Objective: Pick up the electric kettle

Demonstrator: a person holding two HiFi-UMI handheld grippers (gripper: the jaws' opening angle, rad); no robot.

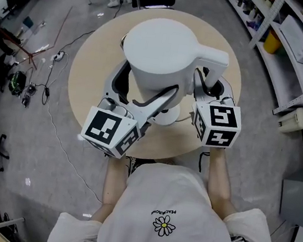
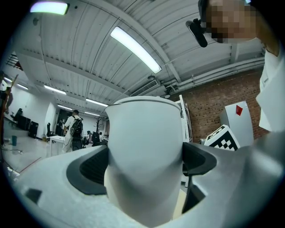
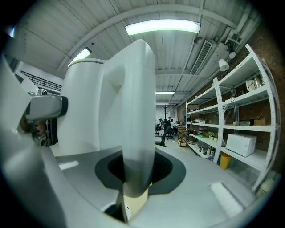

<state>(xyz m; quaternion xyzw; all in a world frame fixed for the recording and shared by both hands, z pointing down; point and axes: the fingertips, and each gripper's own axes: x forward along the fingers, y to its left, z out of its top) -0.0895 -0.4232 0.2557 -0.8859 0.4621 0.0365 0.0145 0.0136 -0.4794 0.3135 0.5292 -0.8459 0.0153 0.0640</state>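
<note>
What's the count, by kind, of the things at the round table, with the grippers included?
electric kettle: 1
grippers: 2 (left gripper, right gripper, both clamped on the kettle)
round table: 1
white base disc on the table: 1
Total: 5

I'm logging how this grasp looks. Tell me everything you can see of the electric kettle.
The electric kettle is white, smooth and plastic-looking, with a flat round lid and a broad handle jutting to one side. It is held upright over the round beige table. The left gripper clamps its body from both sides; the right gripper grips the handle. A white round base shows beneath it.
</note>
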